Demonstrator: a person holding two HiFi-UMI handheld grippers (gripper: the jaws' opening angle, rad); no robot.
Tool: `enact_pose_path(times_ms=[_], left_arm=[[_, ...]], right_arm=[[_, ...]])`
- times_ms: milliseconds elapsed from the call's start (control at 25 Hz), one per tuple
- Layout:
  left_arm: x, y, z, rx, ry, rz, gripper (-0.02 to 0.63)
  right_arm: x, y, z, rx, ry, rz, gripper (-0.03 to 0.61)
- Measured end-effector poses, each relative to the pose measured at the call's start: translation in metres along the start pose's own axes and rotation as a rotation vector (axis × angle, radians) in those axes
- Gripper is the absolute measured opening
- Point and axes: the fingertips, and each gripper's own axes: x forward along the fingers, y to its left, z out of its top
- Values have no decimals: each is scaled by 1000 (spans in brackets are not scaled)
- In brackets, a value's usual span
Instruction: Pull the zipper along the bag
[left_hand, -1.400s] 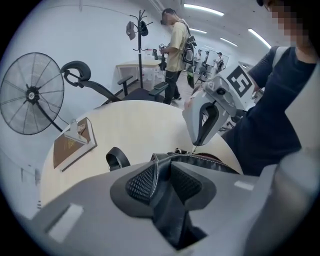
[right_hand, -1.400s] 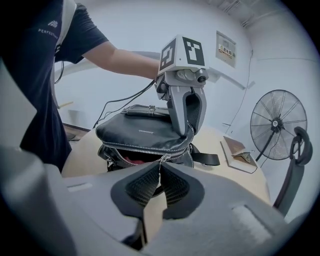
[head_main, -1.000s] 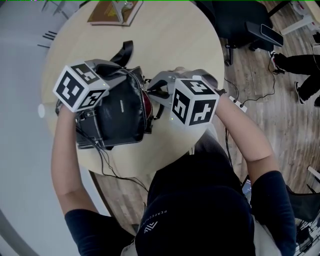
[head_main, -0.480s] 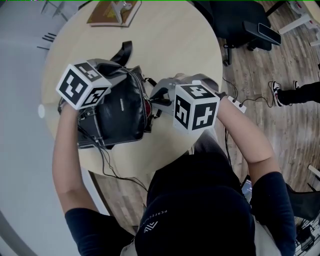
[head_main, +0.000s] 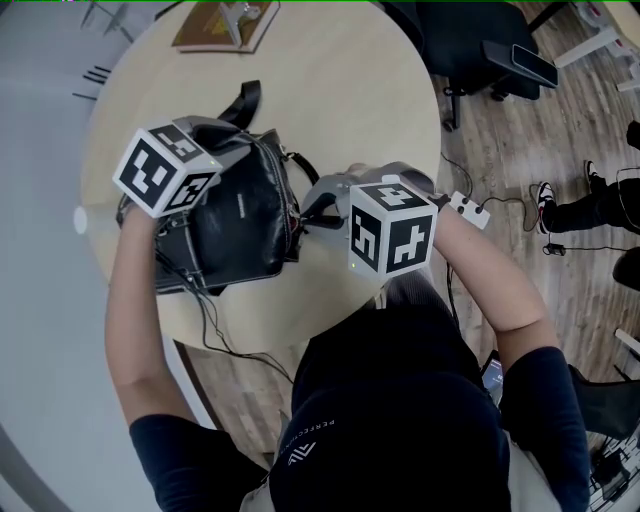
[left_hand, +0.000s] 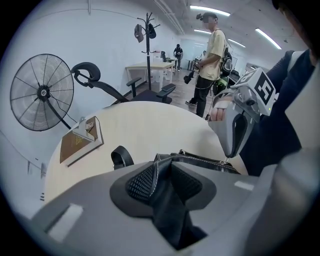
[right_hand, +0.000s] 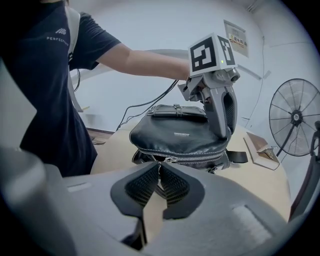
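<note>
Both holding | left gripper (left_hand: 161, 175) clamping limp black leather bag (head_main: 240, 215) | right gripper (right_hand: 160, 172) pinching small metal zipper pull (right_hand: 171, 159), probably slippery

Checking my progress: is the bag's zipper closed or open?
Closed along the stretch that shows: in the right gripper view the zipper teeth are meshed across the bag. Its ends cannot be told.

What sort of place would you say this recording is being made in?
Most likely an open-plan office or lab workspace: a round table, a black office chair on wood flooring, with more desks and a pedestal fan nearby.
</note>
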Motion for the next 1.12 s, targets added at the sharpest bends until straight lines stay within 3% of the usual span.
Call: enact_pose_path(times_ms=[920, 1000, 1080, 1120], left_arm=[[5, -2, -1, 22, -45, 123, 129], [5, 0, 0, 25, -50, 145, 129], [4, 6, -2, 22, -63, 194, 127], [4, 8, -3, 15, -72, 211, 126]], right_arm=[[8, 37, 4, 58, -7, 4, 26], [10, 55, 6, 54, -14, 82, 9], [20, 98, 8, 31, -12, 231, 0], [29, 115, 2, 8, 8, 246, 0]])
